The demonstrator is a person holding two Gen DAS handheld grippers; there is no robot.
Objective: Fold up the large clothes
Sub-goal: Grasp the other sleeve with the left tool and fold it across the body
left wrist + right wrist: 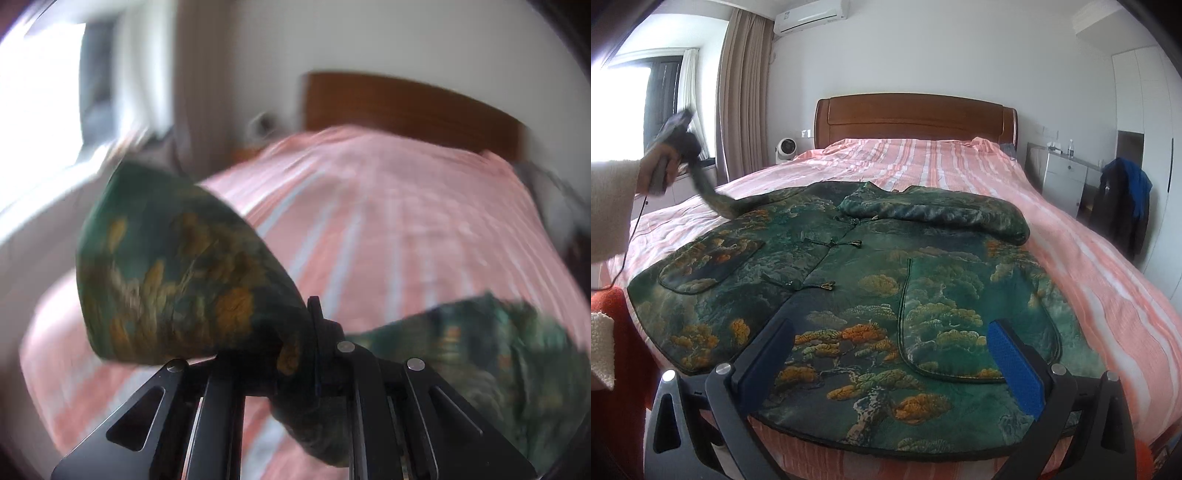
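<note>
The jacket [849,295] is lying face-up on the bed [960,162], one sleeve [713,195] rising to the left gripper [295,373], whose fingers are pinching its cuff tight. The right gripper [890,354] is hovering over the hem, fingers spread, holding nothing. Padded fabric may be slipping loose; the other sleeve [934,214], already folded across, could be getting dragged askew.

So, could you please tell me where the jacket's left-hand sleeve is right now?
In the right wrist view, the green patterned jacket's sleeve is lifted off the pink striped bed at far left, pinched in the left claw.
</note>
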